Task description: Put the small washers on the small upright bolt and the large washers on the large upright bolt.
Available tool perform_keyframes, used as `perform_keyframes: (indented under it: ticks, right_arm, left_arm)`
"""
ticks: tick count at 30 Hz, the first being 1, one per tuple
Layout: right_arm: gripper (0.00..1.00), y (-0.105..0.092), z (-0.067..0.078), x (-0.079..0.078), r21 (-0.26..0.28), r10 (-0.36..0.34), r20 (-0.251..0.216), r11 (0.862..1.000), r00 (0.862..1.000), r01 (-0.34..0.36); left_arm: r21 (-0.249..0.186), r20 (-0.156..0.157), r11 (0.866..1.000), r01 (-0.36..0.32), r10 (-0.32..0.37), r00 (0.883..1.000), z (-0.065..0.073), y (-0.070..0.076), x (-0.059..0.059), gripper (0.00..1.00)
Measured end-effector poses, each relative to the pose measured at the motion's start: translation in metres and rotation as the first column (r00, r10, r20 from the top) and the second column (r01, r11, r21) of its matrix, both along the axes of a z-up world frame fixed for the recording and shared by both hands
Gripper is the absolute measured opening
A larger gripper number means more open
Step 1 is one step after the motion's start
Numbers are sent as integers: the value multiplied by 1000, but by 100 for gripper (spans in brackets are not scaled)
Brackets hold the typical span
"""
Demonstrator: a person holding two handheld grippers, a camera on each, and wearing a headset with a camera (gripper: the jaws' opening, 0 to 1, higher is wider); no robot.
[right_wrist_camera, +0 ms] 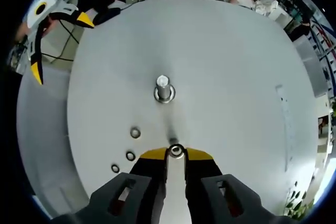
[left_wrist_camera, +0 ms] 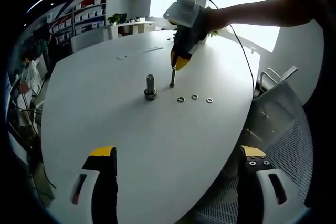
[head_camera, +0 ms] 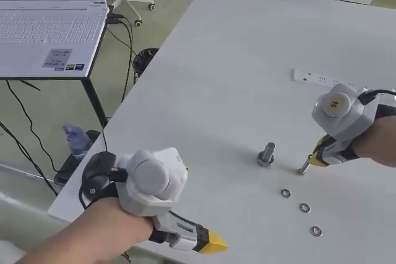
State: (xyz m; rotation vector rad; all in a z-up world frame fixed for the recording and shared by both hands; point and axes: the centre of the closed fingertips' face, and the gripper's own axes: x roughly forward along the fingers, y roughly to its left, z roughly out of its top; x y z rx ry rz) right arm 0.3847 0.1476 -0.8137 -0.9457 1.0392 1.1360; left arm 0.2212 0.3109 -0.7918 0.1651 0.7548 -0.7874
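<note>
The small bolt (head_camera: 304, 167) stands on the bench (head_camera: 235, 60) just beside the large bolt (head_camera: 266, 154). We see the right gripper (right_wrist_camera: 176, 154) pinching a small washer (right_wrist_camera: 173, 150) at its top, three washers (head_camera: 305, 208) lying near, and the left gripper (left_wrist_camera: 178, 151) gaping wide.

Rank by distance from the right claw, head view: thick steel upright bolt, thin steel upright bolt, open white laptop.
1. Thin steel upright bolt, at the right claw.
2. Thick steel upright bolt, just left.
3. Open white laptop, far left.
</note>
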Motion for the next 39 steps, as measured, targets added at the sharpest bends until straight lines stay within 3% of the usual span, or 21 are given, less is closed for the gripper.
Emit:
perform_keyframes:
  ticks: [22,39]
  right_arm:
    - [12,2,-13,0,-25,25,-11,999,1000,-25]
    - [12,3,-35,-1,-53,39,-27,998,999,-40]
  left_arm:
    - [5,-24,1000,-2,2,1000,-8,5,-2,91]
    - [8,-45,1000,0,0,999,-16,9,-1,90]
